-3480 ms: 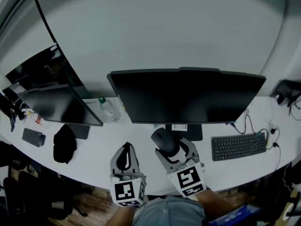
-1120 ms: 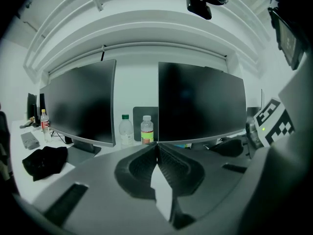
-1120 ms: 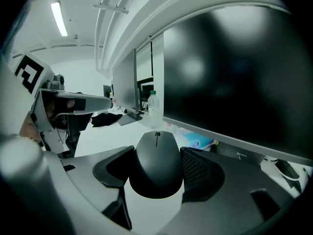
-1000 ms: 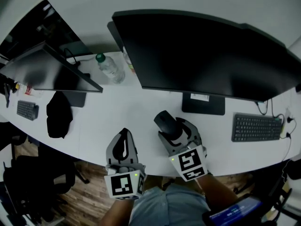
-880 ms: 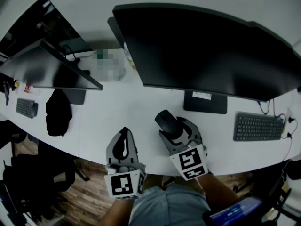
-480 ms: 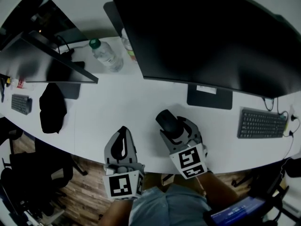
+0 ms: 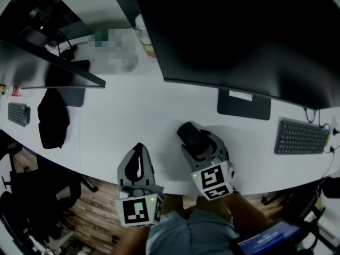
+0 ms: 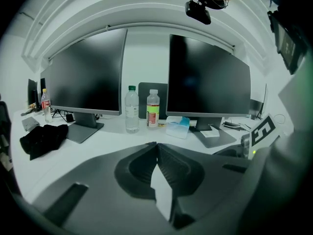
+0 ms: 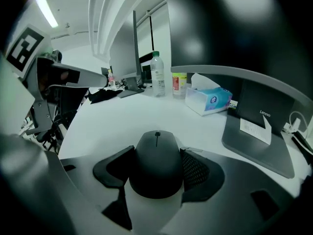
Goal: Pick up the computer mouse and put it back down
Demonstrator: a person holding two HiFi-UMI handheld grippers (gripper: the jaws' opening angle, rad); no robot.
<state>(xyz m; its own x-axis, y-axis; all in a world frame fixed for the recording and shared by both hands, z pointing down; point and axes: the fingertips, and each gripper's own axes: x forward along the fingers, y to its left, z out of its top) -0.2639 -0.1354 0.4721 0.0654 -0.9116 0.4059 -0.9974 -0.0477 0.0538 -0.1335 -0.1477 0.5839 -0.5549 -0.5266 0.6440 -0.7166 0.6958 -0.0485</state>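
A black computer mouse (image 9: 156, 168) is clasped on both sides by the jaws of the right gripper (image 9: 155, 153), over a white desk (image 9: 122, 114). A tissue box (image 9: 209, 100) and a water bottle (image 9: 156, 74) are seen farther off, and a monitor stand (image 9: 259, 133) at near right.

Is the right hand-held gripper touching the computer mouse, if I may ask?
Touching. Right gripper view: the right hand-held gripper presses both sides of the computer mouse.
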